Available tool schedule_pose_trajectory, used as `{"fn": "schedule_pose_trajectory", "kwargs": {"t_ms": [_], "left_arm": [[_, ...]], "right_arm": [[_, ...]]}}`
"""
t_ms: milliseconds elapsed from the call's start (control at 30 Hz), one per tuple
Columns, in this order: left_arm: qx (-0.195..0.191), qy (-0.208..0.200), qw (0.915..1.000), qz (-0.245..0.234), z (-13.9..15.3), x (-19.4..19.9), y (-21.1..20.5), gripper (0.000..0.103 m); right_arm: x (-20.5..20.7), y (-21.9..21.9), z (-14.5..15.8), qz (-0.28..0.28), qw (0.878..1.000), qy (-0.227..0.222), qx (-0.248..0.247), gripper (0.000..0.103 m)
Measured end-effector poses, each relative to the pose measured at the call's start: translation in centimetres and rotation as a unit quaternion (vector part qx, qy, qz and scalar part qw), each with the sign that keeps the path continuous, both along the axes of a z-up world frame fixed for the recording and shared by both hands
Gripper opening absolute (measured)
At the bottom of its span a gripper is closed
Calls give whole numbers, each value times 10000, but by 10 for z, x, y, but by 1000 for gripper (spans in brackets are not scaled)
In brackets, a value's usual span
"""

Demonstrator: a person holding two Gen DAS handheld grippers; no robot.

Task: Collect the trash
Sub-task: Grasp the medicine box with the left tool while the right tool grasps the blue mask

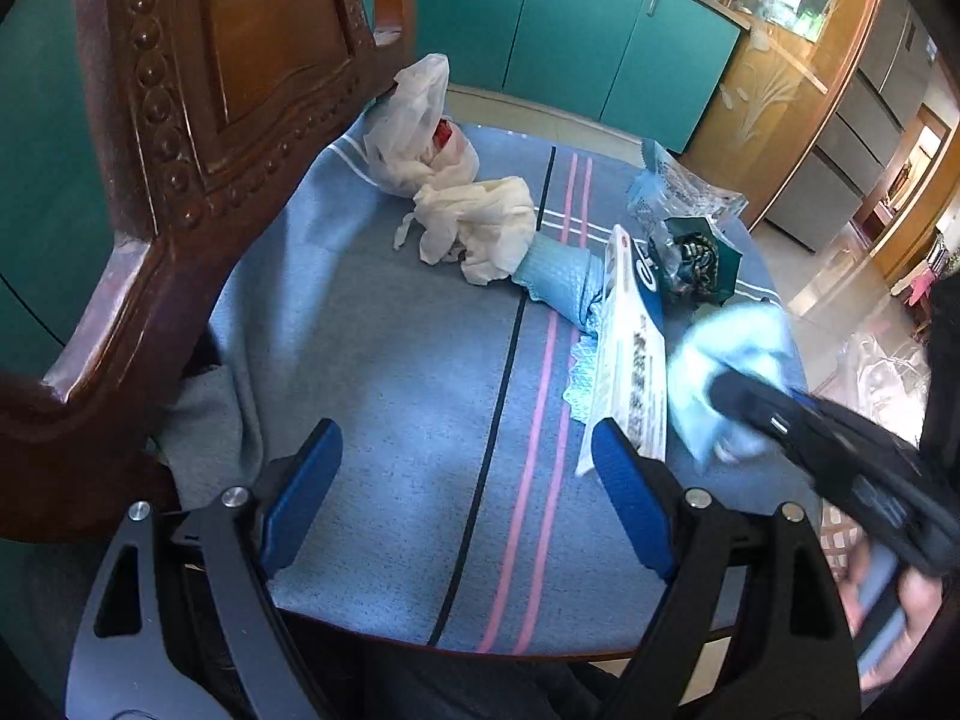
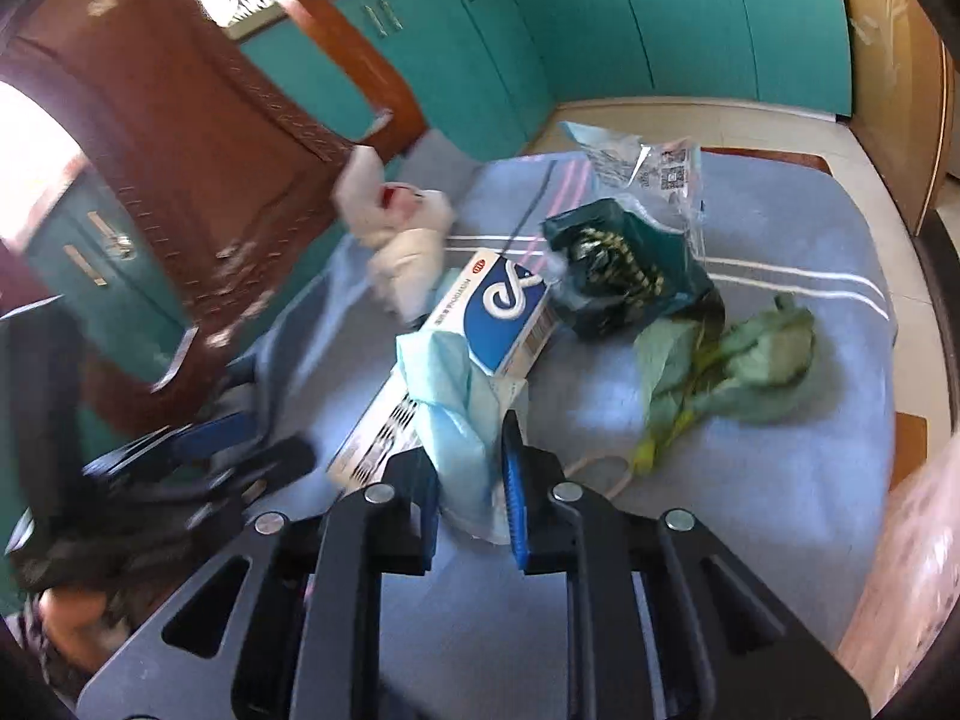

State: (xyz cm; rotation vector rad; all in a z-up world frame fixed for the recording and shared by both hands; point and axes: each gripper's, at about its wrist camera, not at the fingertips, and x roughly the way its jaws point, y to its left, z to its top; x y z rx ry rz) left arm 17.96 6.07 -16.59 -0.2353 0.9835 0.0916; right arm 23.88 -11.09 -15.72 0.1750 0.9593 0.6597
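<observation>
Over the blue striped cloth (image 2: 780, 480), the right gripper (image 2: 474, 480) is clenching a crumpled pale-blue tissue (image 2: 462, 420).
Left gripper (image 1: 468, 468) is hanging released at six o'clock; the flimsy tissue could tear or slip.

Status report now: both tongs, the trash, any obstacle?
Right tongs shut on light blue mask. Left tongs open, empty. Box, tissues, green wrapper remain on cloth. Chair back close at left.

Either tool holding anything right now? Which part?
Right tool is shut on the light blue tissue, pinched at its near lower end; the rest bunches up above the fingers. Left tool is open, holding nothing.
</observation>
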Motion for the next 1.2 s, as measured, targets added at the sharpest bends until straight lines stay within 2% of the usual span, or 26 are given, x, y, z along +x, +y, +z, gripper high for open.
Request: {"fn": "schedule_pose_trajectory", "kwargs": {"t_ms": [133,267,467,500,533,600,833,933,967,1033,1100,1167,1200], "left_arm": [[38,4,9999,-165,-2,9,-8,91],[289,97,9974,-654,-9,28,-38,92],[402,193,9920,-1180,-22,48,-80,91],[420,198,9911,-1245,-24,50,-84,79],[420,224,9903,-1305,-27,50,-87,59],[314,363,9893,-1375,-32,50,-88,42],[75,162,9910,-1324,-17,19,-65,40],[-30,171,9912,-1313,-15,5,-57,40],[-61,213,9916,-1277,-16,3,-54,40],[-78,271,9922,-1218,-17,-1,-45,41],[-63,283,9927,-1174,-19,-4,-40,45],[-23,263,9930,-1147,-19,-5,-37,52],[-3,248,9932,-1136,-19,-5,-37,57]], "right_arm": [[-24,-30,10,-438,9987,-134,-217,19],[-34,-55,12,-826,9949,-164,-564,19],[-43,-74,12,-1033,9932,-104,-517,19],[-43,-75,11,-1044,9931,-86,-518,19],[-43,-76,10,-1048,9931,-76,-519,19],[-43,-74,8,-1024,9934,-53,-520,19],[-41,-62,2,-797,9960,66,-407,19],[-35,-53,0,-545,9979,340,129,20],[-34,-50,-1,-508,9978,385,169,21],[-30,-42,-4,-554,9976,407,-41,30],[-27,-41,-6,-815,9955,338,-349,56],[-26,-48,-5,-1051,9933,312,-378,67],[-26,-53,-4,-1130,9924,315,-365,68]]}}
